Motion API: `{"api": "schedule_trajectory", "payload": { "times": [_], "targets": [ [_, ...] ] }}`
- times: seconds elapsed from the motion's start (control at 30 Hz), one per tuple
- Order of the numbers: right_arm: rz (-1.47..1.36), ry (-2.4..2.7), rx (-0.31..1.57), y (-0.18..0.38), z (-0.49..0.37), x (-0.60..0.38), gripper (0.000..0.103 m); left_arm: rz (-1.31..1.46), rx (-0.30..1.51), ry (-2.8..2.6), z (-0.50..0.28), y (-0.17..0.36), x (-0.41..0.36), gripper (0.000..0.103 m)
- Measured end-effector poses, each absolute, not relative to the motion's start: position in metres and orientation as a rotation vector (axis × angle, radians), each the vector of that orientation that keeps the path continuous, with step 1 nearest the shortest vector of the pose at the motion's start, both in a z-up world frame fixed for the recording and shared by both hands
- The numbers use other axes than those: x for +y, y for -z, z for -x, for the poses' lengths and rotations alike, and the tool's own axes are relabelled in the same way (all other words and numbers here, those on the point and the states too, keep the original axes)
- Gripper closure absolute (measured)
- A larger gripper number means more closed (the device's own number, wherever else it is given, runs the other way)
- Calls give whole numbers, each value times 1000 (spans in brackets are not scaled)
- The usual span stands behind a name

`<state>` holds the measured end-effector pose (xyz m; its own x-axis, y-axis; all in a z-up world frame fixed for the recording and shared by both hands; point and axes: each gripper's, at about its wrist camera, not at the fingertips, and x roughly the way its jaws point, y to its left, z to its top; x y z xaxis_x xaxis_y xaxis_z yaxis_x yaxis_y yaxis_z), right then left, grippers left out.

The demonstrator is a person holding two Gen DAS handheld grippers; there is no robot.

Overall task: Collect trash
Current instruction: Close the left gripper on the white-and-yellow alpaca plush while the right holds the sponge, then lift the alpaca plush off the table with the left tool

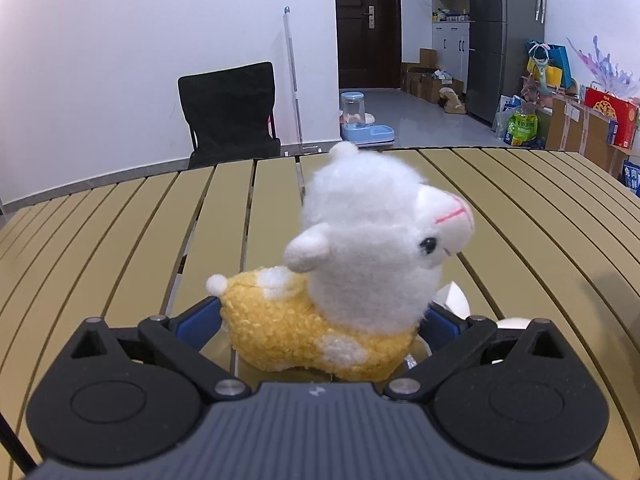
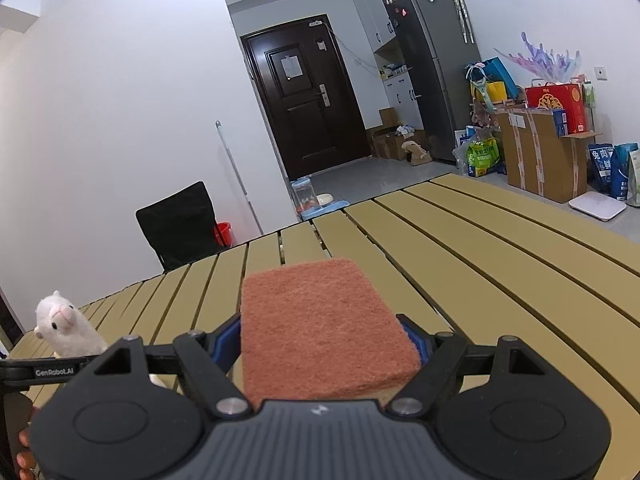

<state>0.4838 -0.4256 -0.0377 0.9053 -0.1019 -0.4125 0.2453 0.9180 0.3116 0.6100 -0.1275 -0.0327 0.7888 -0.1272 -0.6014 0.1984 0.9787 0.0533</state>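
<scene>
My left gripper (image 1: 320, 320) is shut on a plush alpaca (image 1: 352, 264) with a white head and yellow body, held above the slatted tan table (image 1: 120, 240). The alpaca's head also shows at the far left of the right wrist view (image 2: 64, 326). My right gripper (image 2: 326, 346) is shut on a sponge (image 2: 320, 324) with an orange-brown scouring top, held over the table (image 2: 500, 264). White objects (image 1: 456, 298) lie on the table behind the alpaca, mostly hidden.
A black chair (image 1: 230, 112) stands beyond the table's far edge, with a mop handle (image 1: 292, 76) against the wall. A pet feeder (image 1: 360, 120), cardboard boxes (image 2: 536, 152), bags and a fridge (image 2: 432, 64) stand on the floor further back.
</scene>
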Motion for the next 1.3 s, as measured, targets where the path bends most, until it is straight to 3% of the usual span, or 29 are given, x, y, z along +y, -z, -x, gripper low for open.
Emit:
{"api": "schedule_trajectory", "payload": {
  "times": [0.23,0.5,1.3],
  "targets": [
    [-355,172,405,39,-487,-419,26,-97,674,188,-618,40,-120,0],
    [-348,162,407,41,-487,-419,26,-106,649,186,-607,39,-119,9],
    [-304,63,357,20,-455,-383,26,-86,531,154,-522,-10,-109,9]
  ]
}}
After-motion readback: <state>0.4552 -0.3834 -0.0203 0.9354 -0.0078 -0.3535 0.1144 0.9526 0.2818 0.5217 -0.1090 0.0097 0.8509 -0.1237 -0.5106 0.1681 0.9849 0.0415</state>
